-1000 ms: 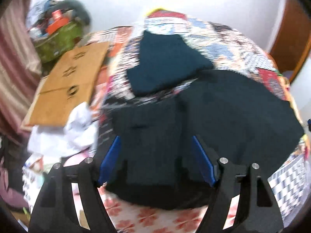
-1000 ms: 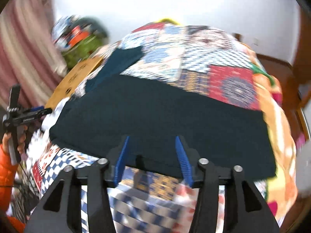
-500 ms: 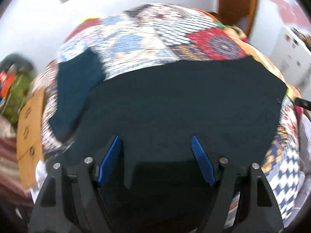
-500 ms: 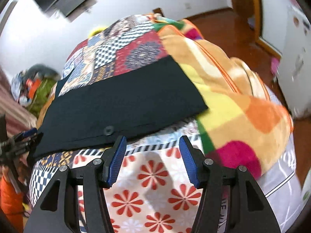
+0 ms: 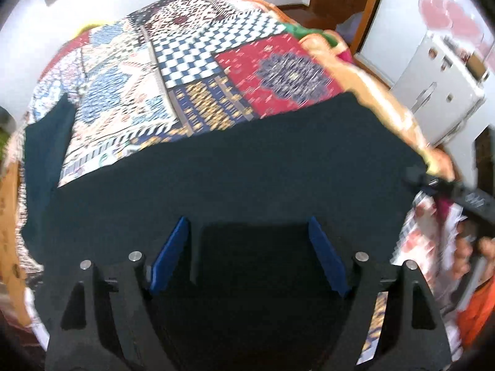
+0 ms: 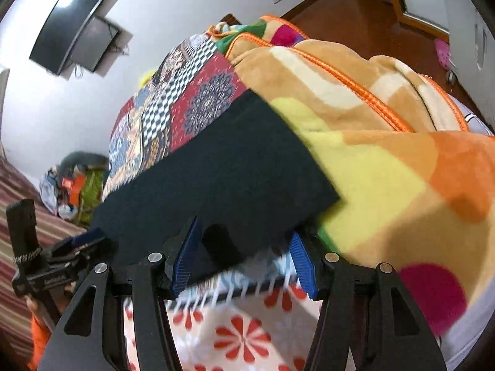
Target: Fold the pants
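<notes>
Left tool [image 5: 247,232] opening above dark pants [image 5: 232,167]; right tool [image 6: 244,241] closing around their blurred edge.

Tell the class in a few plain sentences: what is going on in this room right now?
A person with a two-finger gripper in each hand is folding dark pants spread on a patchwork quilt. The left gripper hangs over the cloth, its jaws opening. The right gripper is at the pants' near corner beside an orange blanket, jaws closing with the edge between them.
</notes>
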{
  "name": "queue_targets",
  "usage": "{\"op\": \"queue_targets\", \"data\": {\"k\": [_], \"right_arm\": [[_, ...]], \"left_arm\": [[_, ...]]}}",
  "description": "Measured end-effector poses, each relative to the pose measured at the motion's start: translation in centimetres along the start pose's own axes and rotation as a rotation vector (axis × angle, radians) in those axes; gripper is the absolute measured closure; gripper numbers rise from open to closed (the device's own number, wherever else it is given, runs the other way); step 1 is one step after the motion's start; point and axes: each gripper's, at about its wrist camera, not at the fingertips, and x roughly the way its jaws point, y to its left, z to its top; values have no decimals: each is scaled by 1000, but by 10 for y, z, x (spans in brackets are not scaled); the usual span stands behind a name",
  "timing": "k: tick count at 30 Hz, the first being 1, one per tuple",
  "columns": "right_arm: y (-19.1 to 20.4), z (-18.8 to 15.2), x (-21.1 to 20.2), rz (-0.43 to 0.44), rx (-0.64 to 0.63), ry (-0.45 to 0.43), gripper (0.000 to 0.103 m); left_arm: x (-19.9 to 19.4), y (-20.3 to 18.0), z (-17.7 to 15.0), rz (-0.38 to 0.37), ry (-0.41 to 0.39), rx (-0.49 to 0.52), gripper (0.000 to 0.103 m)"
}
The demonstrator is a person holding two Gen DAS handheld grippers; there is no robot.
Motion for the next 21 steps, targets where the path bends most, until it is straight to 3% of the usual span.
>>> {"op": "queue_targets", "data": {"k": [4,9,15,21], "right_arm": [[2,12,3,-44,3,-32,91],[14,27,-10,-19,-29,-98,96],[75,46,-39,35,-197,-182,97],[148,54,-59,105,-347,-250,97]], "left_arm": [[-13,-2,15,-32,-63,-43,23],[-37,9,17,-22,-121,-77,23],[-69,32,4,31,-183,-109,23],[-116,63,-18,6,-279,-182,20]]}}
